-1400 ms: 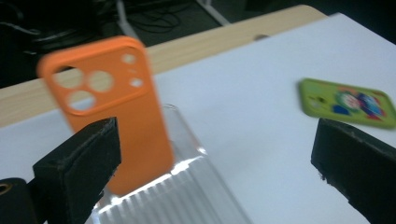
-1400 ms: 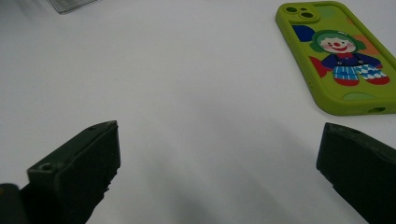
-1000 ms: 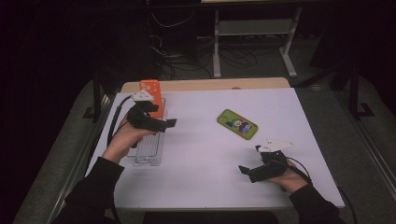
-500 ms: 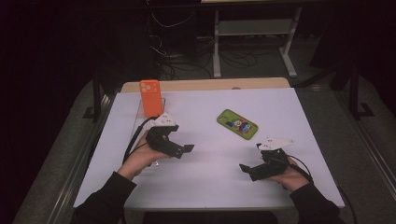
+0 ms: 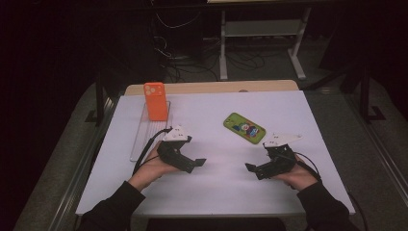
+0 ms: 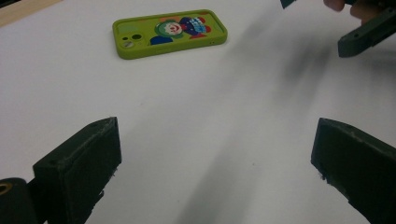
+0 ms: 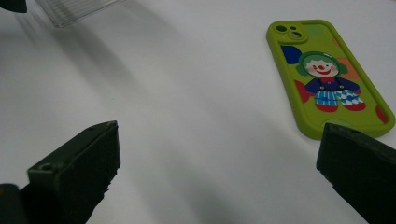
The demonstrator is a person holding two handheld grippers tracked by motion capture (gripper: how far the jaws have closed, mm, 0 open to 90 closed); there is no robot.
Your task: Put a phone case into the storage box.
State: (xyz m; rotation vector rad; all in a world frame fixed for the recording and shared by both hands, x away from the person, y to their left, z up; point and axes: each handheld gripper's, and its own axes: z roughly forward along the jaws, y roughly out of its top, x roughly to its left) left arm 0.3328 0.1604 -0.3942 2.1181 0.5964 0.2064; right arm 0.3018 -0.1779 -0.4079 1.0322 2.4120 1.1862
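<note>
Green phone case [image 5: 244,128]: clown cartoon, no readable writing. Left gripper [image 5: 197,162], right gripper [image 5: 251,168]: jaws apart, empty.

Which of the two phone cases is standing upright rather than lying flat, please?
The orange phone case, standing in the clear rack at the table's far left. The green clown case lies flat.

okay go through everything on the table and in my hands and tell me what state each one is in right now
Orange phone case: standing upright at the far end of the clear rack.
Clear rack: lying flat on the table, holding just the orange case.
Green phone case: lying flat on the table, clown picture up, not held.
Left gripper: open, empty, above the table.
Right gripper: open, empty, above the table.
</note>
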